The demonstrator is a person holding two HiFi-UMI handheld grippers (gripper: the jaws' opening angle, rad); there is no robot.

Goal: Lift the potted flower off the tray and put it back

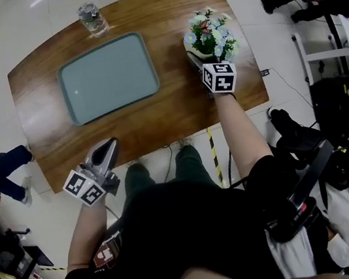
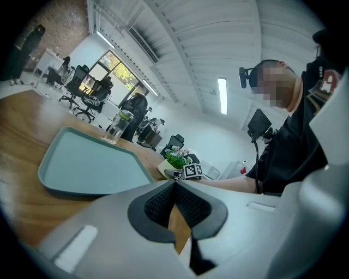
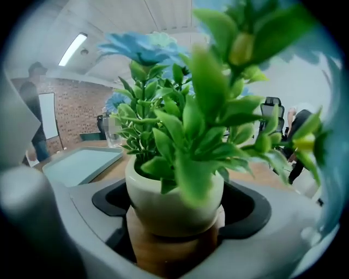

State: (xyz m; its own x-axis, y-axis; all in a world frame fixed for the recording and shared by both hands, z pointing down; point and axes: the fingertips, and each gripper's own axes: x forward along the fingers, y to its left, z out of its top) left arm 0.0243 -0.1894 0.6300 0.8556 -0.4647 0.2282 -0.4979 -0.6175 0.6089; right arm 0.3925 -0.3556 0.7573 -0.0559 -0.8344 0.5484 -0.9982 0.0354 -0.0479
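1. One tray (image 1: 109,79), one potted flower (image 1: 210,37) and one clear glass (image 1: 93,18) sit on the tabletop (image 1: 158,121) in the head view. The flower stands off the tray, near the right edge, with open wood between them. The left gripper (image 1: 109,150) hangs over the near edge.
2. Left gripper view: its fingers (image 2: 158,204) are pressed together with nothing between them.
3. Right gripper view: the right gripper (image 3: 174,215) fingers clamp the pot's sides, a grip the head view barely shows.
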